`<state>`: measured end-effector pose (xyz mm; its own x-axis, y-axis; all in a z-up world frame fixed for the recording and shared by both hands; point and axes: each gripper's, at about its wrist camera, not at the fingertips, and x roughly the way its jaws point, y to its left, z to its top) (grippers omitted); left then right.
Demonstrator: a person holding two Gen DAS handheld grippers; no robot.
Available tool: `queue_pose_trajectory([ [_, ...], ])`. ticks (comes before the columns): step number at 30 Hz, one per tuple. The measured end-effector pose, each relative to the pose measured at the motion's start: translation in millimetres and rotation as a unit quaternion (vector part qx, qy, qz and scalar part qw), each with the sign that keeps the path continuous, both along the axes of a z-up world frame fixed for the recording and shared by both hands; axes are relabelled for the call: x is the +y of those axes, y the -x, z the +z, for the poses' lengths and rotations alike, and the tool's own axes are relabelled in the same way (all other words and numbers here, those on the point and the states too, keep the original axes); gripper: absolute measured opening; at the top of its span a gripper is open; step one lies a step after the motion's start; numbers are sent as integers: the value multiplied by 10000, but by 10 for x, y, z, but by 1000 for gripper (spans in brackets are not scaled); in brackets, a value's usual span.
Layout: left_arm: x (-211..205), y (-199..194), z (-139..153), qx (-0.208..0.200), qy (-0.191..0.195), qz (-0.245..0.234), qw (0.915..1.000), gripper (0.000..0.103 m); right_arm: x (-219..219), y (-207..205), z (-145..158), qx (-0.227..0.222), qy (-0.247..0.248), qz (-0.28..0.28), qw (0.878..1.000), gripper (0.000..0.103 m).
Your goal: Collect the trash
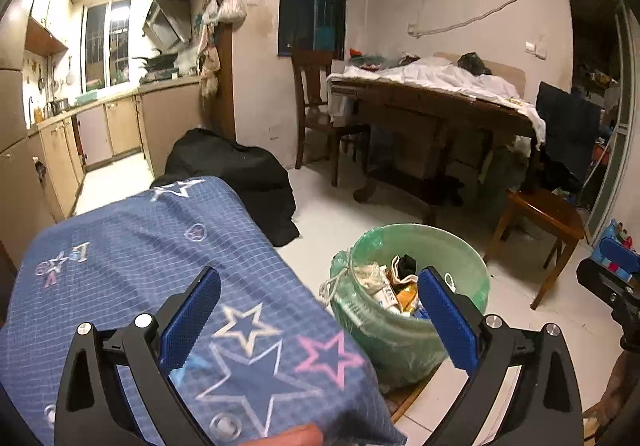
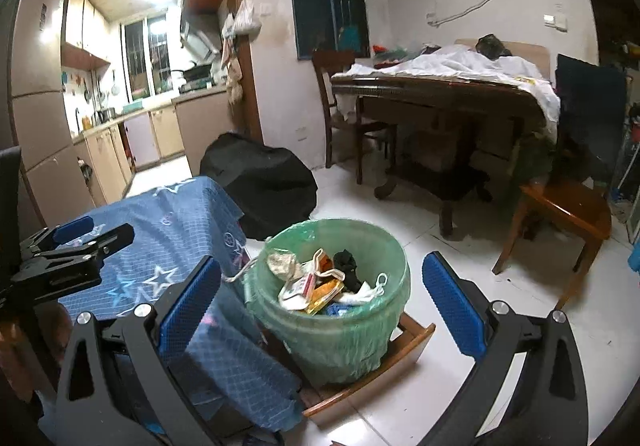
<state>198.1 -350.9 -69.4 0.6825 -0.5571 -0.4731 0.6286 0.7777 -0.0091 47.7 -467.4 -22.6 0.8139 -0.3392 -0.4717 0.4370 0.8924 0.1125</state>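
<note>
Since the bin [image 2: 328,286] beside the blue cloth [image 2: 168,246] already holds wrappers and a mask, collecting looks mostly done; cloth top seems bare, though partly hidden. Left gripper [image 1: 316,318] and right gripper [image 2: 320,306] both gape wide, empty, above the bin

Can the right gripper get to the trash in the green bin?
Probably yes: the right gripper is open, the green-lined trash bin has no lid, and nothing sits between them.
</note>
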Motion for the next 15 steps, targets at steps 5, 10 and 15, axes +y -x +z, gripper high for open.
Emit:
queue_pose_trajectory([
  [5, 408, 508, 122, -260, 162, -13, 9995, 98, 256, 335, -56, -94, 38, -69, 9999, 97],
  [10, 713, 977, 185, -518, 325, 31, 9981, 98, 492, 625, -63, -187, 138, -203, 9995, 97],
  [15, 837, 1455, 208, -729, 304, -216, 9966, 98, 711, 901, -36, -370, 197, -302, 9987, 97],
])
